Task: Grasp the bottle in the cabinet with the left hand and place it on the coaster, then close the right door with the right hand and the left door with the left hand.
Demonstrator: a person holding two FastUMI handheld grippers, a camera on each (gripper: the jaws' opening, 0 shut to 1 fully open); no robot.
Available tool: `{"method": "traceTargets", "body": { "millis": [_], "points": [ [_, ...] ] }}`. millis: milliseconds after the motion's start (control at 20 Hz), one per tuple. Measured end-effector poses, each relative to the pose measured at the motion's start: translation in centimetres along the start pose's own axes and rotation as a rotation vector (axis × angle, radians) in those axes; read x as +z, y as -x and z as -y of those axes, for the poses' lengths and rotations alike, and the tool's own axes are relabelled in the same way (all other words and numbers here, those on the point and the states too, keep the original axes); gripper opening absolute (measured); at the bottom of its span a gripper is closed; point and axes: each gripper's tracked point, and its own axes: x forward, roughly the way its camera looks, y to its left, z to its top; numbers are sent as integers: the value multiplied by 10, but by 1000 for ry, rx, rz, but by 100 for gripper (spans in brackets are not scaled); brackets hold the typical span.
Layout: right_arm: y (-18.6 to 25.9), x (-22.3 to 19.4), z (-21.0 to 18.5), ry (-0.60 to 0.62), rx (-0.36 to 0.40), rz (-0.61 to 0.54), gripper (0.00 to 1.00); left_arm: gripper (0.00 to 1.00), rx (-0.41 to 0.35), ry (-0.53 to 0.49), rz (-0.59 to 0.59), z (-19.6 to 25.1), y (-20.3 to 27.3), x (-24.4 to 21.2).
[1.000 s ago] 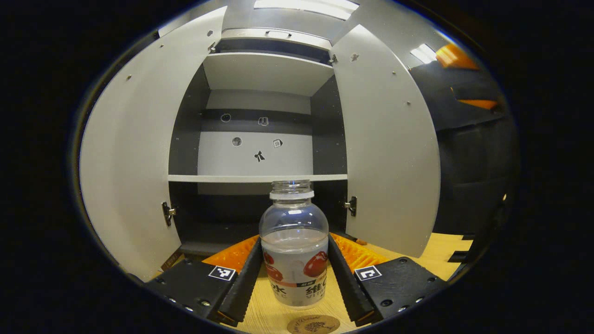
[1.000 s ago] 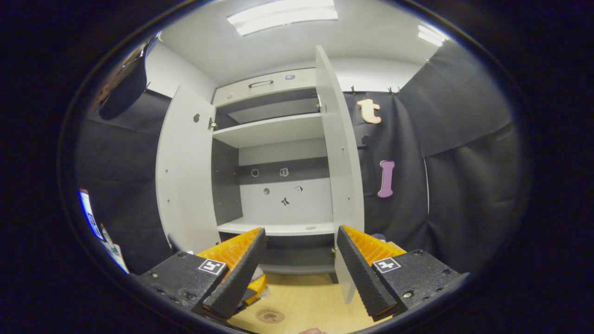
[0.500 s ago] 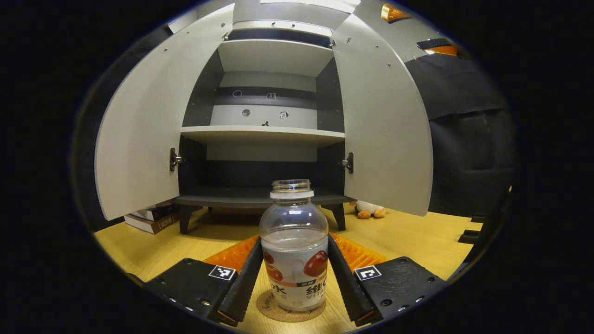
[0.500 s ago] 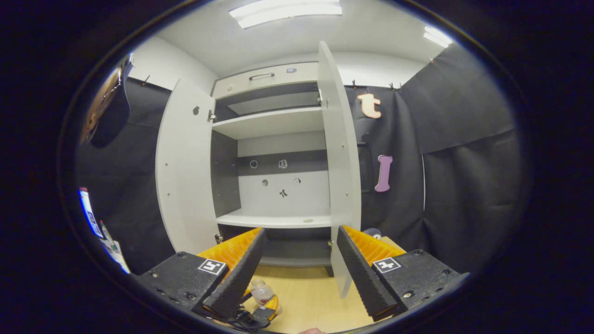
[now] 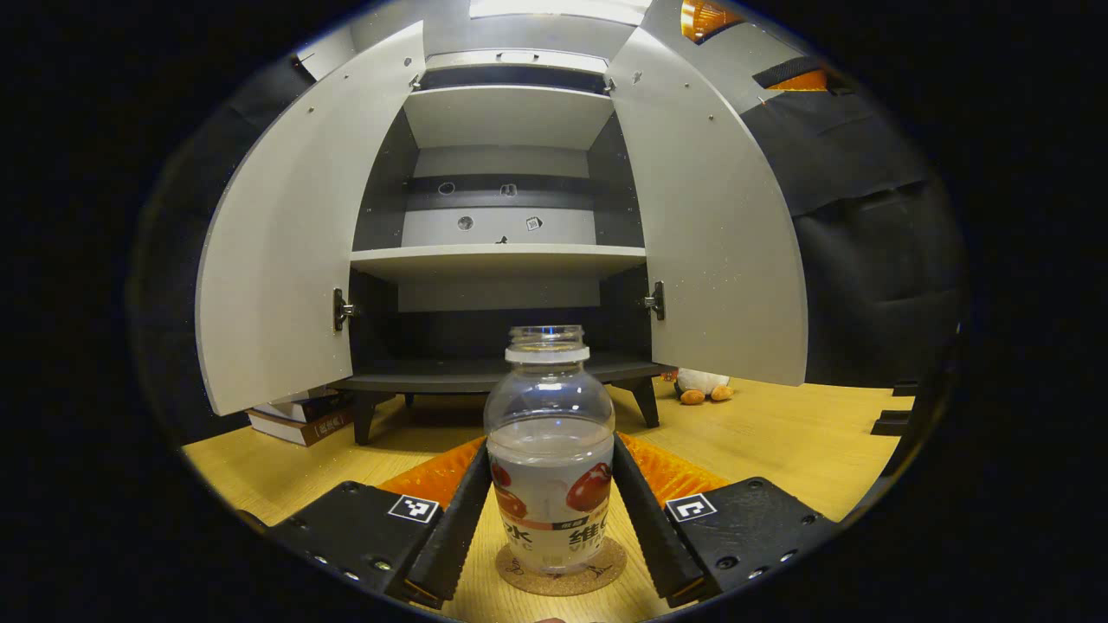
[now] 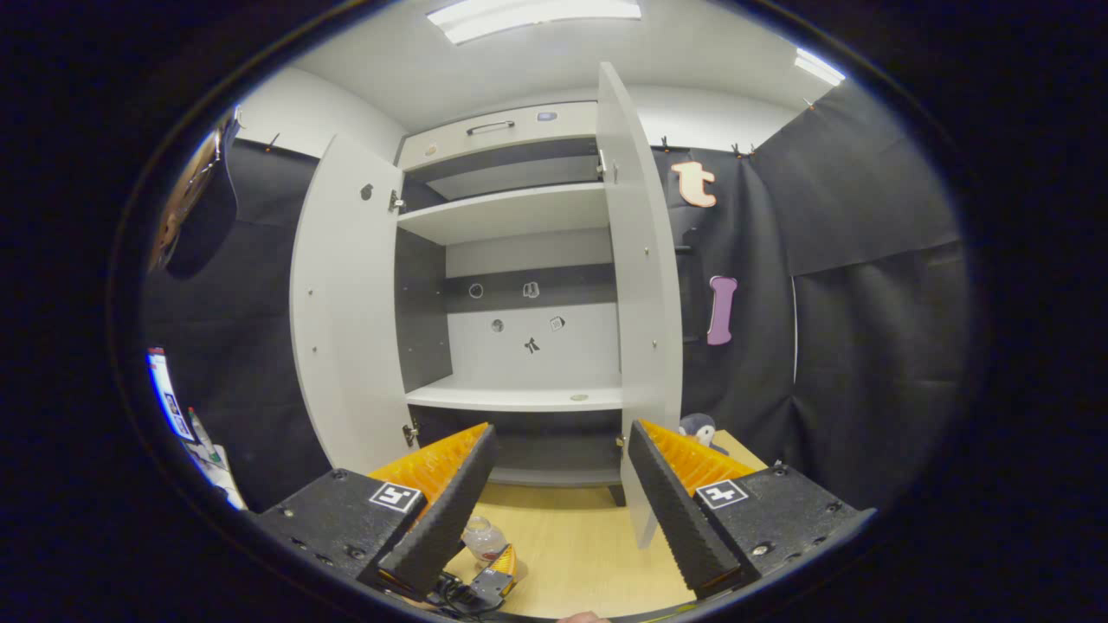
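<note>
A clear bottle point(image 5: 550, 450) with a red-and-white label and no cap stands upright on the round cork coaster point(image 5: 561, 575) on the wooden floor. My left gripper point(image 5: 550, 519) is shut on it, one finger pressing each side of the label. Behind it the grey cabinet point(image 5: 498, 255) stands with its left door point(image 5: 286, 234) and right door point(image 5: 710, 216) swung open. My right gripper point(image 6: 558, 484) is open and holds nothing, up in front of the cabinet; the right door point(image 6: 640, 285) shows edge-on just past its right finger. Low in the right gripper view are the bottle point(image 6: 480, 538) and the left gripper point(image 6: 495, 567).
Stacked books point(image 5: 294, 420) lie on the floor under the left door. A plush toy point(image 5: 703, 385) sits by the cabinet's right leg. The cabinet's shelves point(image 6: 519, 398) are bare. Black cloth walls flank the cabinet.
My left gripper has carried the bottle down and set it onto the coaster, which was in front of it a second ago. The right gripper has shifted only slightly.
</note>
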Motion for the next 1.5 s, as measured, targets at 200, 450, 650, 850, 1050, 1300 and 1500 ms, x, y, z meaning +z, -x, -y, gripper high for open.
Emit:
{"method": "traceTargets", "body": {
  "millis": [200, 450, 650, 850, 1050, 1300, 1500],
  "points": [
    [-3, -4, -2, 1, 9, -11, 100, 97, -36, 27, 12, 2, 3, 12],
    [-4, -8, -2, 4, 14, -10, 100, 96, -15, 61, 81, -20, 22, 68],
    [-7, -3, -2, -22, 15, 50, 100, 95, -16, 84, 131, -52, 39, 150],
    [-8, 4, 1, -78, 14, 99, 100, 96, 27, 132, 165, -90, 50, 211],
    [-5, 23, 28, -35, -39, 159, 100, 95, 105, 133, 126, -120, 59, 229],
    [-12, 61, 96, -7, -152, 223, 100, 94, 113, 111, 83, -126, 74, 222],
    [-39, 88, 151, 27, -229, 218, 100, 95, 110, 106, 74, -121, 81, 225]
  ]
}}
